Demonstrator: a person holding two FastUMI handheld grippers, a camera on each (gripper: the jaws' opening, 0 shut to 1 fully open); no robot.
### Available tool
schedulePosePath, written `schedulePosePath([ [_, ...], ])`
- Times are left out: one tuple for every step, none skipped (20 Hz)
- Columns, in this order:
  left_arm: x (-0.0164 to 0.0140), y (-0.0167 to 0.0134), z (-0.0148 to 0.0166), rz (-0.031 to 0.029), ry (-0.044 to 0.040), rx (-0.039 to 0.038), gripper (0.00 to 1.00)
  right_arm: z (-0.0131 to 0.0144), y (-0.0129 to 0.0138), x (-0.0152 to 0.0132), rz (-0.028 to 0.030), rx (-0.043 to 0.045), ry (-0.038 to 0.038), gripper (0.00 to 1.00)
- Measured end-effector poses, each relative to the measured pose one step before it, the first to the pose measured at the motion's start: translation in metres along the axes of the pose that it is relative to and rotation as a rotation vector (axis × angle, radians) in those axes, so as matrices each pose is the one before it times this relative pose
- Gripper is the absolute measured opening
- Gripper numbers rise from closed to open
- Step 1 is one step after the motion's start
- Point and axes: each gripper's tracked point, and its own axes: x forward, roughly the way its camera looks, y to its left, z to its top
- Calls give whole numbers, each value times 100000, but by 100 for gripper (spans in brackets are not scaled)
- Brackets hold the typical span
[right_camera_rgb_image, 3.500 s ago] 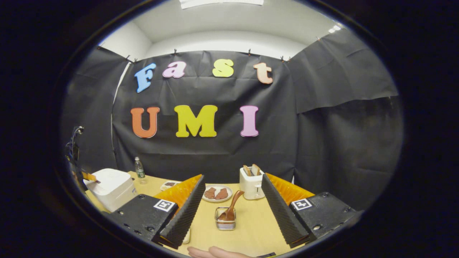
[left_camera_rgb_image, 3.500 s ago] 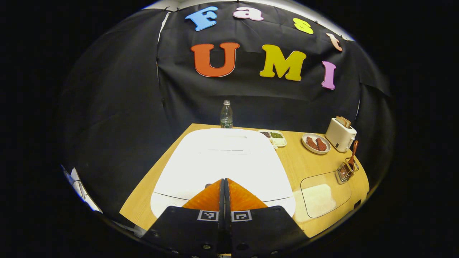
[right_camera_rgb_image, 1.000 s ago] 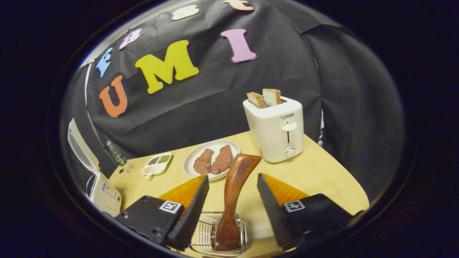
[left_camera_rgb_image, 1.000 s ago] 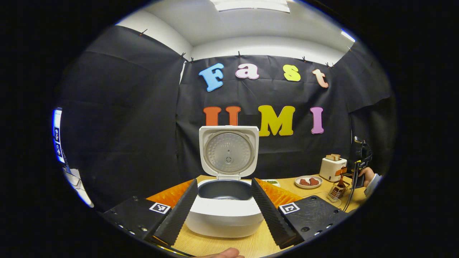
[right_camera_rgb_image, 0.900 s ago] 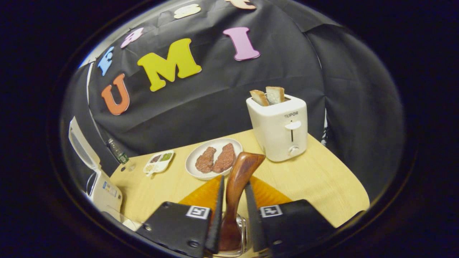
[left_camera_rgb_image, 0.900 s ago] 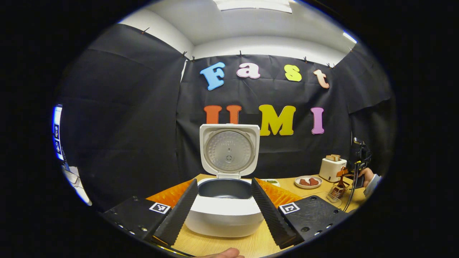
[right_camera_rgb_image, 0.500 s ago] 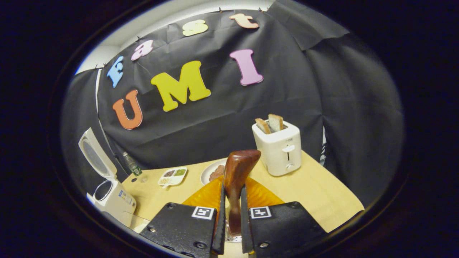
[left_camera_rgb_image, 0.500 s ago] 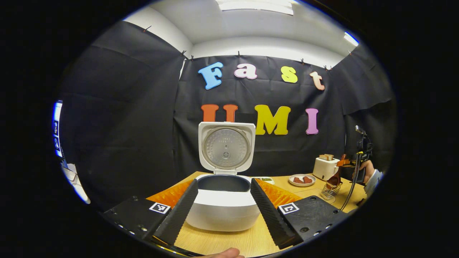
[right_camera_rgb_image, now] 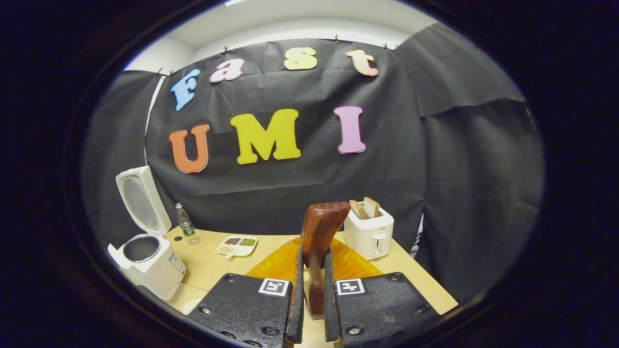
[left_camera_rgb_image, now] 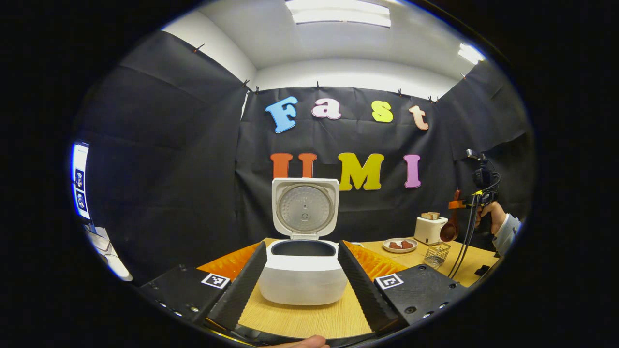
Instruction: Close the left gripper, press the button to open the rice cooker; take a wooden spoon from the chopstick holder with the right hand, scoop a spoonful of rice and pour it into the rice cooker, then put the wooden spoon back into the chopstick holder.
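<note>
The white rice cooker (left_camera_rgb_image: 303, 278) stands on the wooden table with its lid (left_camera_rgb_image: 304, 209) upright and the dark pot showing. My left gripper (left_camera_rgb_image: 301, 246) is open, its fingers framing the cooker from a short way back. In the right gripper view my right gripper (right_camera_rgb_image: 313, 254) is shut on the handle of the brown wooden spoon (right_camera_rgb_image: 320, 223), held upright. In the left gripper view the wooden spoon (left_camera_rgb_image: 448, 232) hangs from that gripper (left_camera_rgb_image: 459, 205) above the wire chopstick holder (left_camera_rgb_image: 436, 253). The rice cooker (right_camera_rgb_image: 147, 263) stands far to the left.
A white toaster (right_camera_rgb_image: 370, 233) with bread stands at the back right, next to a plate of meat (left_camera_rgb_image: 400, 245). A water bottle (right_camera_rgb_image: 184, 222) and a seasoning tray (right_camera_rgb_image: 237, 245) sit near the back wall. A hand and sleeve (left_camera_rgb_image: 503, 227) hold the right gripper.
The cooker lid has opened and my left gripper has opened and drawn back. My right gripper shut on the spoon handle and lifted the spoon up out of the chopstick holder.
</note>
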Motion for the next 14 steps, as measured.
schedulePosePath([
  [-267, -184, 121, -263, -182, 742, 94, 50, 1081, -709, 342, -2243, -20, 22],
  [-349, -74, 25, -13, 201, 1040, 94, 29, 1305, -746, 1329, -1307, 188, 22],
  [-357, -33, -38, -92, 695, 1347, 94, -86, 1486, -684, 2060, -844, 99, 22],
  [-119, 94, -5, 350, 94, 1475, 94, 13, 1517, -590, 2213, -701, -137, 22],
  [-350, 168, -158, 556, -133, 964, 94, -99, 1370, -404, 2019, -907, -527, 22],
  [-90, 73, -261, 367, 353, 550, 94, -126, 1241, -389, 1422, -877, -800, 22],
  [-176, 25, -292, 201, 506, 254, 94, -38, 1253, -282, 982, -1141, -640, 22],
  [-120, -34, -294, 62, 741, -162, 94, -314, 1257, -214, 978, -1216, -215, 22],
  [-140, 259, -80, 137, 260, -369, 94, -500, 1452, -157, 1458, -1622, 344, 22],
  [-130, 194, -135, 165, 344, -573, 94, -494, 1482, -86, 1751, -1375, 348, 22],
  [66, 89, -17, 186, 420, -629, 94, -477, 1505, -6, 2282, -1102, 157, 22],
  [-62, 253, 8, 531, 198, -773, 94, -618, 1428, 149, 2180, -295, -84, 22],
  [-36, 109, -59, 336, -110, -578, 94, -816, 1404, 266, 2394, 643, 370, 22],
  [-93, 36, 4, -31, -262, -902, 94, -1056, 1306, 465, 1951, 421, 1048, 22],
])
